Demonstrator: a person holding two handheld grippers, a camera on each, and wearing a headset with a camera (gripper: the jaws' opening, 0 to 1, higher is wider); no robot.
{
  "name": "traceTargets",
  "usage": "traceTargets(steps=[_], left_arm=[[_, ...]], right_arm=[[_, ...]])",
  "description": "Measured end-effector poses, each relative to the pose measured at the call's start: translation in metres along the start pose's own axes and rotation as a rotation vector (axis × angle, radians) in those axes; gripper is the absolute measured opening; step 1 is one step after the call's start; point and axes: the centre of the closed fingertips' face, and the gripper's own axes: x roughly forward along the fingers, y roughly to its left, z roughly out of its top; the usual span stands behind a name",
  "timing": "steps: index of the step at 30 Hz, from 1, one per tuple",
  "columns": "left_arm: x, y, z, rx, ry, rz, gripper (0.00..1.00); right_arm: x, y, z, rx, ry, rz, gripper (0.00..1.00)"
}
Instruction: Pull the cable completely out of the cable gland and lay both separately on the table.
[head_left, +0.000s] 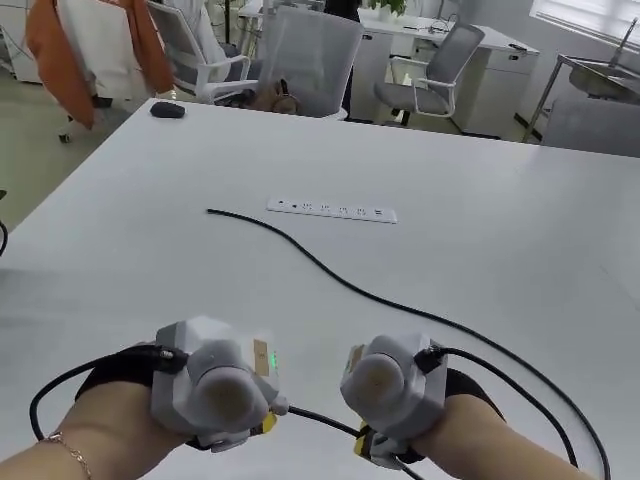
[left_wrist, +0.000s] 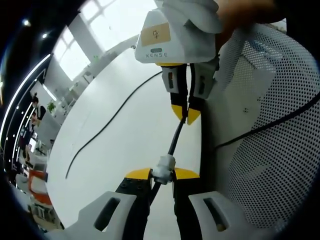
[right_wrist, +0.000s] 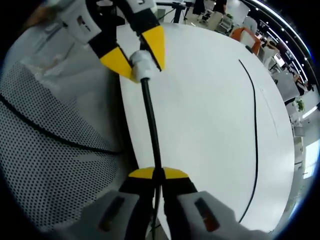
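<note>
In the left gripper view, my left gripper (left_wrist: 161, 174) is shut on the white cable gland (left_wrist: 164, 167), with a yellow jaw tip on each side of it. A black cable (left_wrist: 175, 140) runs out of the gland to my right gripper (left_wrist: 185, 114), which is shut on it a short way along. The right gripper view shows the same from the other end: my right gripper (right_wrist: 156, 173) pinches the cable (right_wrist: 150, 120), and the gland (right_wrist: 141, 62) sits between the left gripper's yellow tips. In the head view both grippers, left (head_left: 266, 422) and right (head_left: 362, 442), are held low over the table's near edge.
A long run of black cable (head_left: 330, 275) lies across the white table (head_left: 480, 230). A white power strip (head_left: 331, 210) lies mid-table and a dark mouse (head_left: 167, 110) at the far left. Office chairs (head_left: 305, 55) stand behind the table. White mesh fabric (left_wrist: 270, 150) is close beside the grippers.
</note>
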Motion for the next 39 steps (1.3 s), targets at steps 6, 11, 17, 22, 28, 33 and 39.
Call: traceTargets(steps=[6, 11, 17, 22, 28, 33, 39], left_arm=[[0.001, -0.001, -0.002, 0.0, 0.009, -0.006, 0.17], [0.001, -0.001, -0.001, 0.002, 0.008, -0.007, 0.17], [0.001, -0.001, 0.001, 0.008, 0.0, -0.007, 0.17], [0.002, -0.003, 0.003, 0.013, -0.009, -0.012, 0.17], [0.002, -0.003, 0.003, 0.01, -0.01, -0.015, 0.17], [0.002, -0.003, 0.003, 0.009, -0.01, -0.014, 0.17], [0.002, -0.001, 0.001, 0.004, -0.002, -0.006, 0.17]], right_arm=[[-0.001, 0.005, 0.014, 0.009, -0.068, 0.033, 0.14], [-0.01, 0.009, 0.045, -0.028, -0.209, 0.036, 0.23], [-0.019, 0.012, 0.064, -0.05, -0.305, 0.035, 0.21], [-0.017, 0.009, 0.058, -0.06, -0.284, 0.027, 0.04], [-0.016, 0.01, 0.059, -0.055, -0.279, 0.027, 0.03], [-0.016, 0.009, 0.058, -0.047, -0.278, 0.026, 0.03], [-0.01, 0.004, 0.042, -0.063, -0.193, -0.003, 0.03]])
